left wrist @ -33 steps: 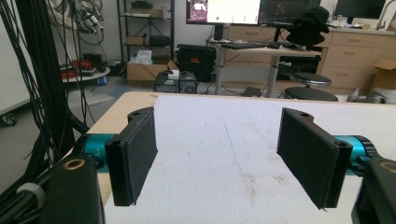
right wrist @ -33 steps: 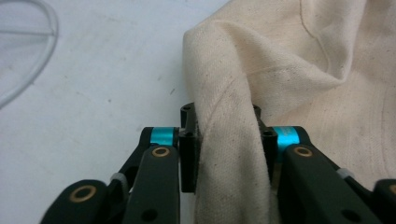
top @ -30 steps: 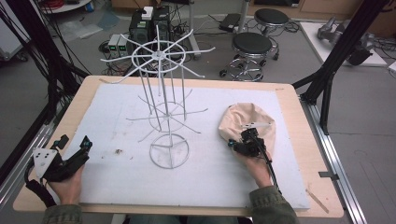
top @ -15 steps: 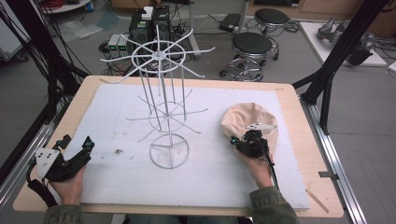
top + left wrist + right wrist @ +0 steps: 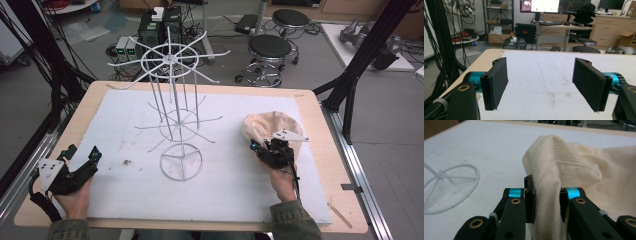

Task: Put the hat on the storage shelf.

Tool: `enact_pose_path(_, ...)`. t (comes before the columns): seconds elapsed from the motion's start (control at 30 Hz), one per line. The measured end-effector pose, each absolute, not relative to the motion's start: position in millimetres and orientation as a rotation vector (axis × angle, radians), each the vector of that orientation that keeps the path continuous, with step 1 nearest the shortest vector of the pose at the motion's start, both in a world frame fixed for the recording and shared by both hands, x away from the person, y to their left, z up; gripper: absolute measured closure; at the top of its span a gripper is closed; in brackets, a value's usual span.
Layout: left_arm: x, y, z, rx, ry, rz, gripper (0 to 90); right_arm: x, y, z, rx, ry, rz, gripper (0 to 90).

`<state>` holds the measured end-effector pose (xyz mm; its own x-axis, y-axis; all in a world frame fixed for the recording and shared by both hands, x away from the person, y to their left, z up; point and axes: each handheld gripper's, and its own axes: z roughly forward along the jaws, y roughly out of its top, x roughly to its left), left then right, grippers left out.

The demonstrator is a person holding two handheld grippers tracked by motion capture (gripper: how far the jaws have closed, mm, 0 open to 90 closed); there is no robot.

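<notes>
A cream cloth hat (image 5: 270,127) lies at the right of the white mat, and in the right gripper view its brim (image 5: 549,182) stands pinched up between the jaws. My right gripper (image 5: 260,148) is shut on that fold of fabric (image 5: 547,205), lifting its near edge off the mat. A white wire display rack (image 5: 172,100) stands upright in the middle of the table, its ring base (image 5: 451,187) to the left of the hat. My left gripper (image 5: 82,155) rests at the front left, jaws wide open (image 5: 540,82) over bare mat.
The white foam mat (image 5: 225,185) covers most of the wooden table (image 5: 310,107). Black frame posts (image 5: 360,65) rise at both sides. Stools (image 5: 270,47) and electronics stand on the floor beyond the far edge.
My right gripper has risen a little with the hat's edge pinched in it, pulling the fabric up. The left gripper has stayed where it was.
</notes>
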<state>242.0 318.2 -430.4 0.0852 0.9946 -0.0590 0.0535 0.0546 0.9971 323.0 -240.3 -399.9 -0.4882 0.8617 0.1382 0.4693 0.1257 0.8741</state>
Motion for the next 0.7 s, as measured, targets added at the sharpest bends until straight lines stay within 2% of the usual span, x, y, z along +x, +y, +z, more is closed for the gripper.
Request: enact_pose_path(0.7,243,315,-431,1.244,1.196,1.063,28.4,304,-245,-367,1.134,1.882,1.572,75.9)
